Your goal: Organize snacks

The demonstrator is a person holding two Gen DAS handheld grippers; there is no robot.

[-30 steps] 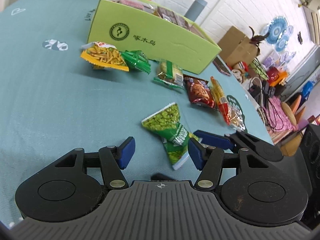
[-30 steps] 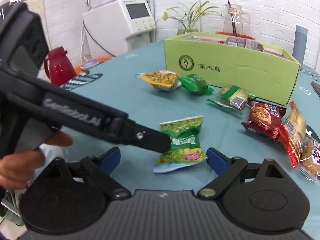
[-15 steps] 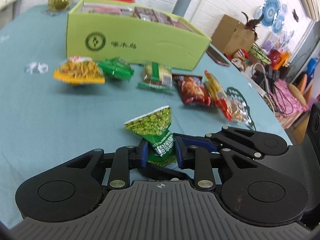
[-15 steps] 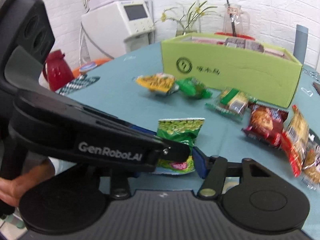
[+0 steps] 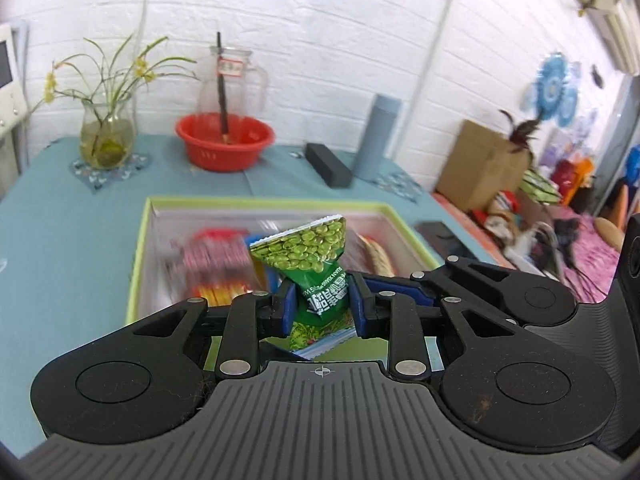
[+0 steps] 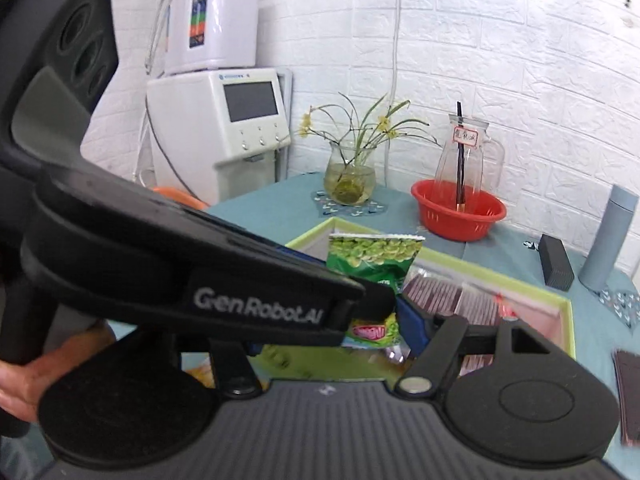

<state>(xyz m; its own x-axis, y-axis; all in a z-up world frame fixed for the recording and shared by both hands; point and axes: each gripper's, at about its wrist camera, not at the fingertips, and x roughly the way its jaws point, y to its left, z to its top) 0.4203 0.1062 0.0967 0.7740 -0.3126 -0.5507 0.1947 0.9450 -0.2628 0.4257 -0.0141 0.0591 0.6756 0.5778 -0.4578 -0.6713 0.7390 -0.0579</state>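
Note:
My left gripper (image 5: pixel 320 306) is shut on a green pea snack packet (image 5: pixel 310 254) and holds it upright in the air, just before the near wall of the lime-green box (image 5: pixel 140 240). The box holds several snack packs (image 5: pixel 216 268), blurred. In the right wrist view the same packet (image 6: pixel 372 258) shows with the left gripper's body across the left of the frame. My right gripper (image 6: pixel 384 320) also seems shut on the packet's lower part; its left finger is hidden behind the left gripper, its blue right pad (image 6: pixel 414 328) touches the packet.
On the teal tablecloth behind the box stand a red basin (image 5: pixel 225 142) with a glass jug, a vase of flowers (image 5: pixel 106 140), a black case (image 5: pixel 328 164) and a grey flask (image 5: pixel 376 138). A white machine (image 6: pixel 224 128) stands at the left.
Both grippers closed on the pea packet on the table and lifted it. It has been carried up and forward to the green box, whose open top now shows.

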